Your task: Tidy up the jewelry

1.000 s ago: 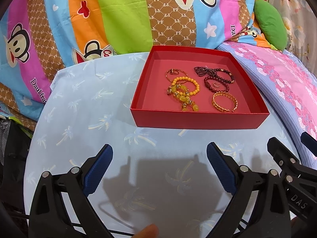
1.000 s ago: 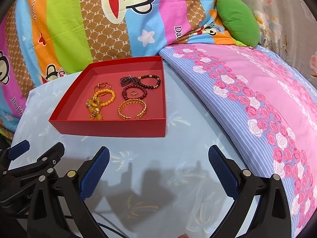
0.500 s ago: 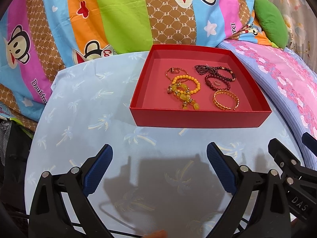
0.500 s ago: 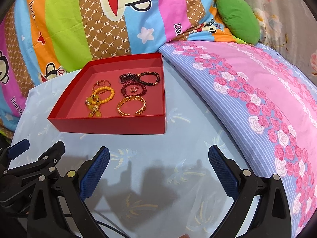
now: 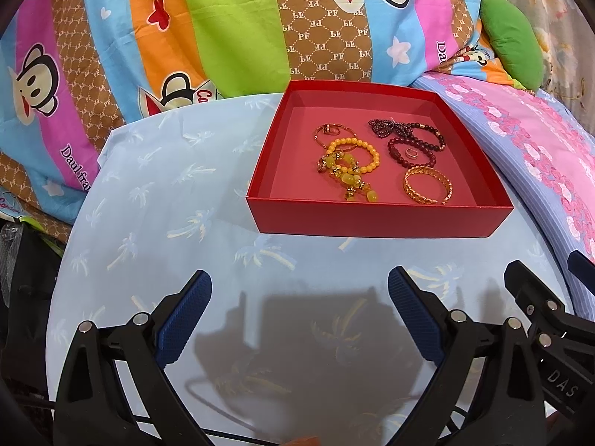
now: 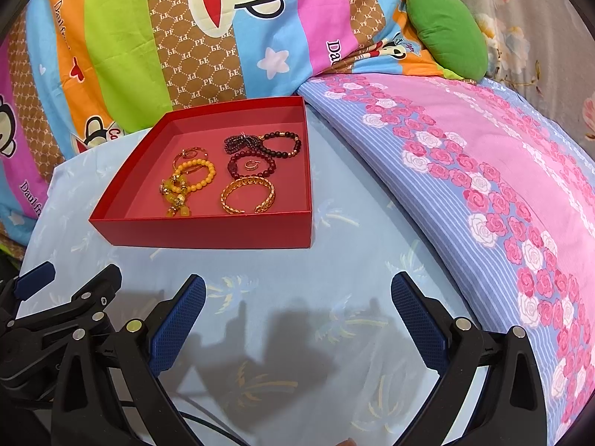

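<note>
Jewelry sits gathered in a shallow red box [image 5: 372, 219] at my twelve o'clock on the table [image 5: 167, 223], which wears a pale blue cloth printed with palm trees. Inside, reading the left wrist view like a dial: a thin gold ring bangle [image 5: 329, 132] at eleven o'clock, an orange bead bracelet [image 5: 366, 156] near the centre with a yellow charm cluster [image 5: 347, 178] trailing toward six, a dark purple bead strand [image 5: 383, 128] at one o'clock linked beside a dark bead bracelet [image 5: 427, 137], a maroon bead bracelet [image 5: 399, 152] ringing a small ring [image 5: 411, 153], and a gold chain-link cuff [image 5: 427, 186] at five o'clock, open-ended.

Against a second ago, the box has drifted slightly lower and nearer in both views; the pieces inside lie in the same order.

My left hand-held gripper [image 5: 299, 310] hangs spread wide above bare cloth, its ribbed blue pads [image 5: 184, 319] holding nothing. My right hand-held gripper [image 6: 297, 316] is likewise spread and holds nothing, with its neighbour's black frame at its nine o'clock. The box is matte card, square with low walls. Behind it lies a striped cartoon-monkey quilt [image 6: 186, 37]; at three o'clock, a pink rose-print bedsheet [image 6: 483, 186] and a green cushion [image 6: 446, 29].
</note>
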Tool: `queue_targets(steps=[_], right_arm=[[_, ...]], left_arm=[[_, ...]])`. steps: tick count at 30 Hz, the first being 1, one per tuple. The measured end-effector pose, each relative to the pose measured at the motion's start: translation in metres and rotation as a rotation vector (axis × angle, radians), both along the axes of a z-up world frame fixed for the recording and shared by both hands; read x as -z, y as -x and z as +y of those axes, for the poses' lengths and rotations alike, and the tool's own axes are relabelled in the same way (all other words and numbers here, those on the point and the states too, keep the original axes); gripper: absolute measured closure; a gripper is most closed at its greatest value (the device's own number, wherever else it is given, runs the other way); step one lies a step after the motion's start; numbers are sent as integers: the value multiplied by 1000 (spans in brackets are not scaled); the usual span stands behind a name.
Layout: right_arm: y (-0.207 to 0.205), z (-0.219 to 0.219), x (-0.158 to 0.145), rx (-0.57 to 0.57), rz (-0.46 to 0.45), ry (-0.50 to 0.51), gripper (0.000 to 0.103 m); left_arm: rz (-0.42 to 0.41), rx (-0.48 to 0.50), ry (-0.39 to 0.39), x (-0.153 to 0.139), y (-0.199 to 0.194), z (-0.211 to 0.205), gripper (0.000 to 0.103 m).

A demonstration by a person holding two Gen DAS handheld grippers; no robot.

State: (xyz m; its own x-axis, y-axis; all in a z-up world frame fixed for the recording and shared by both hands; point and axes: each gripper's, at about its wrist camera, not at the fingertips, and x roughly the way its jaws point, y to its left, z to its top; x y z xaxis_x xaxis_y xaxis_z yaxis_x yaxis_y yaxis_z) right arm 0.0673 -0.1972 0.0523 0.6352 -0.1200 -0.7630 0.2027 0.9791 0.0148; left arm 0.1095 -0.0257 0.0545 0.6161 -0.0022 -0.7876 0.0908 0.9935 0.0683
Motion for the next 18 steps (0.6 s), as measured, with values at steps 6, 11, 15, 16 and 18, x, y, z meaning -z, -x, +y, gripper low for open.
queue_targets(steps=[6, 11, 15, 16, 18], right_arm=[[-1, 0, 0, 0, 0, 0, 6], [-1, 0, 0, 0, 1, 1, 6], [-1, 0, 0, 2, 0, -1, 6], [-1, 0, 0, 3, 0, -3, 6], [-1, -1, 0, 4, 0, -3, 6]], left_arm=[[-1, 0, 0, 0, 0, 0, 12], [0, 0, 0, 0, 0, 0, 12], [-2, 2, -2, 0, 0, -1, 12], [-3, 2, -3, -1, 0, -1, 12], [-3, 4, -4, -1, 0, -1, 12]])
